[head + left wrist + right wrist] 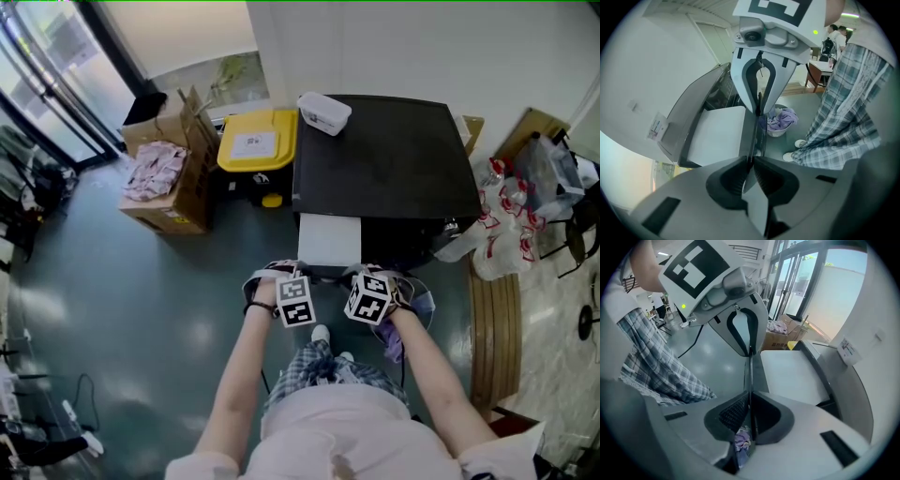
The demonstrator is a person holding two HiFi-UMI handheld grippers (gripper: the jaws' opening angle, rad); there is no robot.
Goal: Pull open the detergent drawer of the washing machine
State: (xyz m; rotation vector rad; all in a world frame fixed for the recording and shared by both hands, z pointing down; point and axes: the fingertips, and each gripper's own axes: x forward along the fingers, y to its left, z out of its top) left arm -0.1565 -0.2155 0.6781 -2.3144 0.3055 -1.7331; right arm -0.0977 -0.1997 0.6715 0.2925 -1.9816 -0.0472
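The washing machine (384, 159) has a black top. Its white detergent drawer (329, 241) stands pulled out toward me. In the left gripper view the drawer (717, 136) lies left of its thin dark front panel (754, 133). My left gripper (751, 161) is shut on that panel's edge. My right gripper (750, 399) is shut on the same panel (751, 369) from the other end, with the drawer (792, 373) to its right. In the head view both grippers, left (297, 292) and right (368, 291), sit side by side at the drawer's front; their fingertips are hidden under the marker cubes.
A white tub (323, 112) sits on the machine's back left corner. A yellow-lidded bin (255, 145) and a cardboard box (164, 178) stand to its left. Bags of bottles (502, 216) and a wooden bench (495, 328) are right. A basket of purple laundry (780, 122) is by my feet.
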